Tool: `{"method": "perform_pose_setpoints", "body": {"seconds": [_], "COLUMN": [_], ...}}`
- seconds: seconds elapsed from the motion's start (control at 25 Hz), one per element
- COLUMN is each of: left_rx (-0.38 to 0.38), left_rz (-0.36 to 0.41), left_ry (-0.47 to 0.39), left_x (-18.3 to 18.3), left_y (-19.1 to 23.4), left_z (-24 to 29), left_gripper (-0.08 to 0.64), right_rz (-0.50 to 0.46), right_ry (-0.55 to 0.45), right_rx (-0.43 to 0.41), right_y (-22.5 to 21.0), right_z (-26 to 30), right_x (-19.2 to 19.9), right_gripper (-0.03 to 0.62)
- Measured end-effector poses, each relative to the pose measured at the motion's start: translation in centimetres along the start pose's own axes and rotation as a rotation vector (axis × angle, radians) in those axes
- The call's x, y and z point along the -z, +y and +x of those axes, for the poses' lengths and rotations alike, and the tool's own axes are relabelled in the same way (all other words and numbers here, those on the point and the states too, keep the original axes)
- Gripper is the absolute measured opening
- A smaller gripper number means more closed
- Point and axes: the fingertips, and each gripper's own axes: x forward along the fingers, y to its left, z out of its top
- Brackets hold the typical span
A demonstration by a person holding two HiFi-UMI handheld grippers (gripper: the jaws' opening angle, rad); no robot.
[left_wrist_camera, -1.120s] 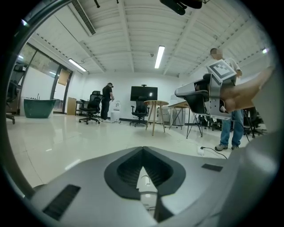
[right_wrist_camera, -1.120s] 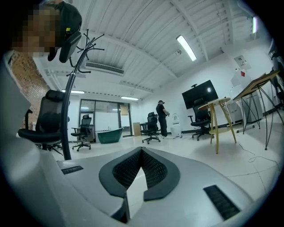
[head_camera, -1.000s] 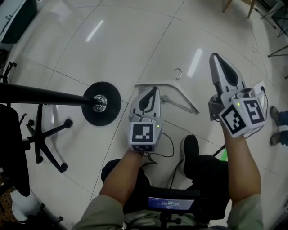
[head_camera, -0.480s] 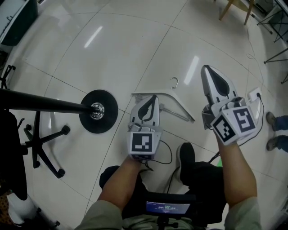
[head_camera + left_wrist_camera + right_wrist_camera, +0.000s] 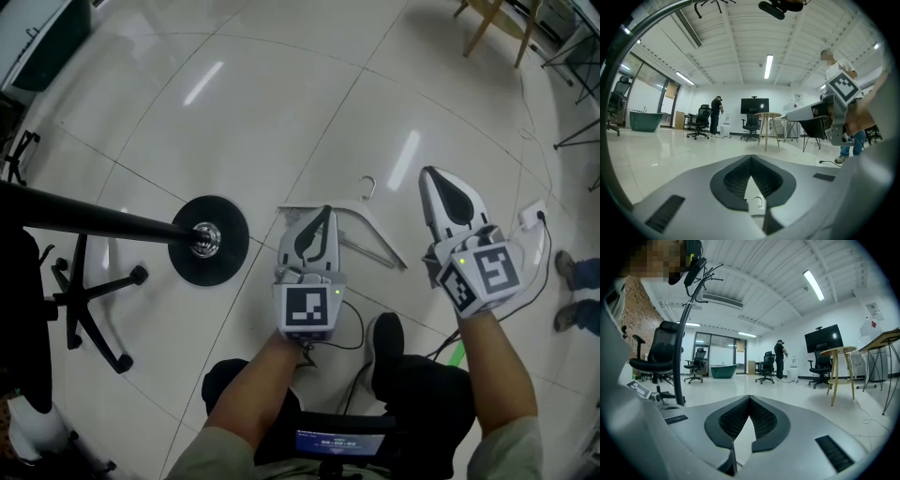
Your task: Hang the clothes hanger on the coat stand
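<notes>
a: starting at the left, what's changed in the last second?

b: hardly anything. the coat stand (image 5: 103, 222) still has its base (image 5: 209, 239) on the floor (image 5: 262, 112), at about nine o'clock from the left hand-held gripper (image 5: 323, 217).

a: and that one?

b: it still hovers over the left arm of the clothes hanger (image 5: 377, 236). its jaws are pressed together at the tips with nothing in them. its own view shows only the hook (image 5: 757, 202), through the gap behind the tips.

a: so the hanger hasn't been lifted?

b: no. it lies flat on the floor where it was, with the hook at twelve o'clock, away from the person.

a: and the right side?

b: the right hand-held gripper (image 5: 433, 176) has drawn back slightly. its tip is now about level with the hook, at three o'clock from it and apart from it. its jaws are closed too, and empty.

a: what does that mean for the task?

b: my guess is the pickup hasn't begun. a jaw pair has to open and come down on the hanger before it can go over to the stand at nine o'clock.
</notes>
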Motion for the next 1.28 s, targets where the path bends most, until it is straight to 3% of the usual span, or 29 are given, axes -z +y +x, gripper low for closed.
{"method": "perform_pose_setpoints", "body": {"seconds": [0.28, 0.48, 0.56, 0.72, 0.88, 1.0, 1.28], "left_rx": [-0.038, -0.042, -0.014, 0.018, -0.019, -0.055, -0.031], "left_rz": [-0.035, -0.093, -0.096, -0.109, -0.091, -0.121, -0.155], "left_ry": [0.066, 0.044, 0.068, 0.167, 0.321, 0.37, 0.469], "left_x": [4.6, 5.1, 6.4, 11.6, 17.4, 20.2, 24.1], "left_y": [-1.3, -1.0, -1.9, -3.8, -2.9, -1.8, -2.6], "left_z": [0.7, 2.1, 3.2, 5.5, 7.3, 7.6, 7.5], "left_gripper": [0.015, 0.019, 0.048, 0.069, 0.085, 0.087, 0.087], "right_rz": [-0.035, -0.047, -0.036, -0.01, -0.035, -0.064, -0.117], "right_ry": [0.104, 0.127, 0.162, 0.348, 0.561, 0.702, 0.931], "right_rx": [-0.012, -0.055, -0.062, -0.077, -0.118, -0.139, -0.224], "right_y": [-1.8, -1.5, -1.9, -2.9, -4.3, -5.6, -5.3], "right_z": [0.5, 2.3, 3.0, 3.7, 4.5, 5.0, 5.9], "right_x": [7.0, 9.6, 12.3, 22.9, 33.6, 40.2, 48.3], "right_gripper": [0.018, 0.055, 0.101, 0.135, 0.163, 0.175, 0.175]}}
